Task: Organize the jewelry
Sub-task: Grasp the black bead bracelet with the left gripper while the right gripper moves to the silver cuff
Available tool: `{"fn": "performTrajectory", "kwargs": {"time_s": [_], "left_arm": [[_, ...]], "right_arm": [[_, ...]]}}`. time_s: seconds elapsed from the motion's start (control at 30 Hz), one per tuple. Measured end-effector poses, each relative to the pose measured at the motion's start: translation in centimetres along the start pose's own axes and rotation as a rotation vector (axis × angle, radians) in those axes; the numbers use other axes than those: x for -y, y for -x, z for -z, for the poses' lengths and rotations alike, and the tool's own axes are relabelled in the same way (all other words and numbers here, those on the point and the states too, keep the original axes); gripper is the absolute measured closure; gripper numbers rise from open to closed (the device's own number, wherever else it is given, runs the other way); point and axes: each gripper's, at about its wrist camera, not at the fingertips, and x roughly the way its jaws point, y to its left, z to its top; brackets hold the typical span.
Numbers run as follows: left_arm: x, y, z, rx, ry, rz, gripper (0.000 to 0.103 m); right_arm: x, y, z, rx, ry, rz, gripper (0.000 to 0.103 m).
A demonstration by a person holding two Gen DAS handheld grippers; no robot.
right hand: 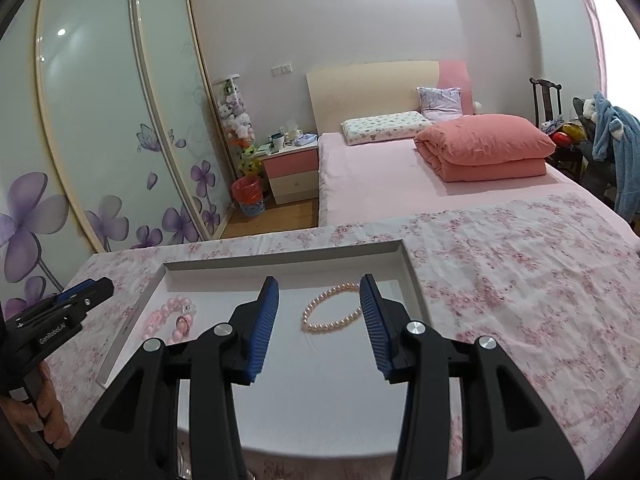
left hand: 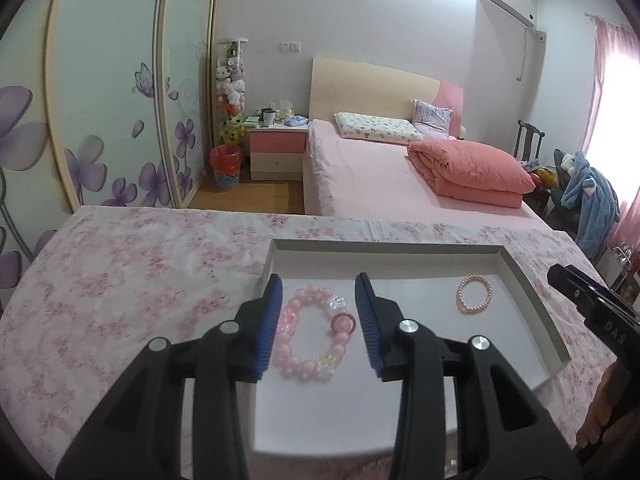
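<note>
A shallow white tray (left hand: 536, 300) lies on a floral pink cloth. In it lie a chunky pink bead bracelet (left hand: 316, 334) with clear charms, and a small pearl bracelet (left hand: 475, 294) toward the right. My left gripper (left hand: 319, 286) is open above the pink bracelet, its blue pads either side of it, touching nothing. In the right wrist view my right gripper (right hand: 319, 286) is open above the pearl bracelet (right hand: 332, 312), empty. The tray (right hand: 412, 276) and the pink bracelet (right hand: 172, 316) show there too. Each gripper's body shows at the other view's edge.
The floral cloth (left hand: 140, 280) covers the table around the tray. Behind stand a pink bed (left hand: 380, 188) with a folded quilt, a nightstand (left hand: 276, 152), a red bin (left hand: 226, 164) and sliding wardrobe doors (left hand: 100, 100) on the left.
</note>
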Motion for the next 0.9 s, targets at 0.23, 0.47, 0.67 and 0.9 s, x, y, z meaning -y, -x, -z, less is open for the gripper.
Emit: {"fn": "performTrajectory", "kwargs": {"time_s": [0.23,0.47,0.67,0.9], "left_arm": [[-0.5,3.7,2.0,-0.001,-0.008,0.003,0.065],[-1.8,8.3,6.1,-0.017,-0.025,0.036,0.055],[-2.9,10.4,10.1,-0.069,-0.055,0.056,0.048],[-3.4,10.9,13.0,-0.131,-0.071,0.082,0.042]], "right_arm": [[0.4,2.9,1.6,-0.005,0.014,0.006,0.059],[1.0,5.3,5.8,-0.116,0.069,-0.001,0.047],[1.8,6.1,9.9,-0.249,0.117,-0.009,0.030],[1.3,5.2,12.1,-0.327,0.152,0.009,0.018]]}}
